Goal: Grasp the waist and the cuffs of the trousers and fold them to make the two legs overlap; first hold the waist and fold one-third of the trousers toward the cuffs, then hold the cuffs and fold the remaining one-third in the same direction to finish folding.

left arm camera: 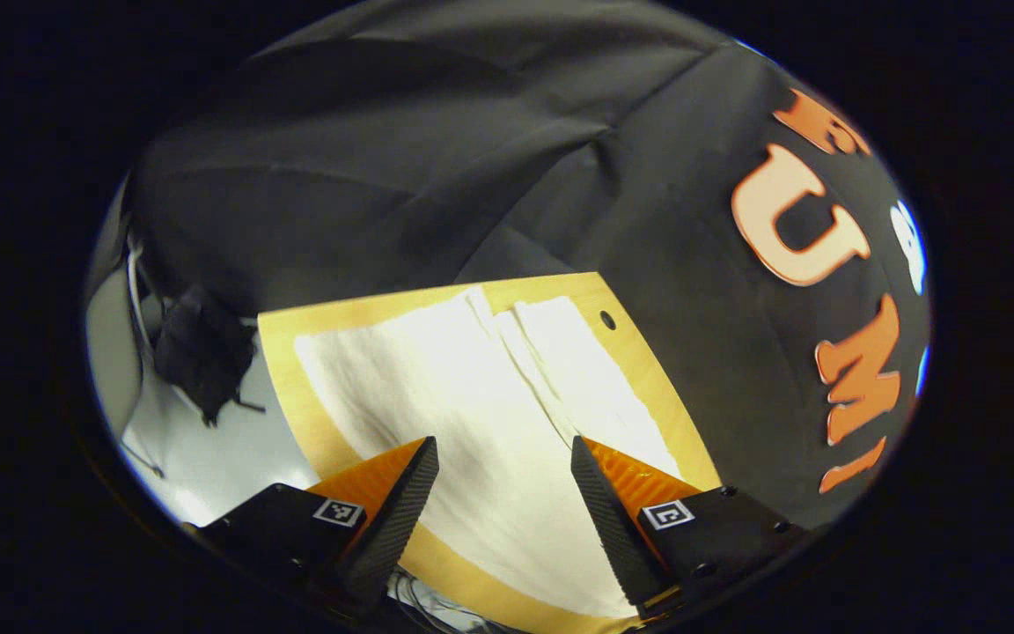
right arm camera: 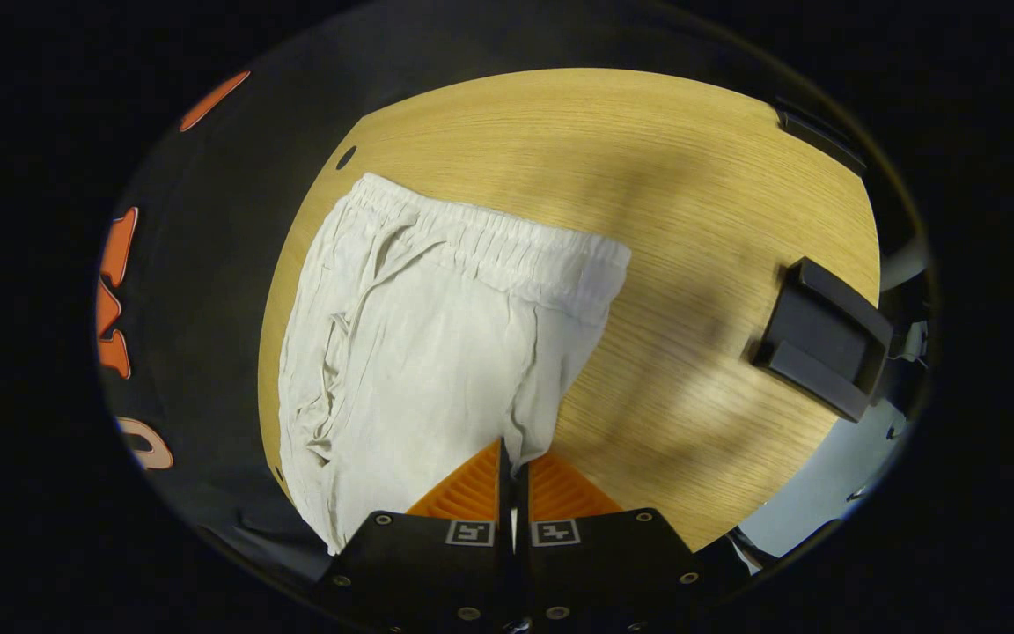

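White trousers point(left arm camera: 472, 387) lie flat on a wooden table point(left arm camera: 296, 387), their two leg ends side by side at the far edge in the left gripper view. My left gripper point(left arm camera: 503, 445) hovers over the cloth, open, with nothing between its fingers. In the right gripper view the trousers point(right arm camera: 419, 343) stretch away to the gathered elastic waist point(right arm camera: 507, 242). My right gripper point(right arm camera: 511, 449) is shut at the cloth's near right edge, and a sliver of white fabric shows between its fingers.
A black boxy device point(right arm camera: 824, 348) sits at the table's right edge point(right arm camera: 736, 220). A small round hole point(right arm camera: 346, 158) lies in the table near the waist. A dark bundle point(left arm camera: 199, 352) hangs beyond the table's left side. The black cloth wall stands close behind.
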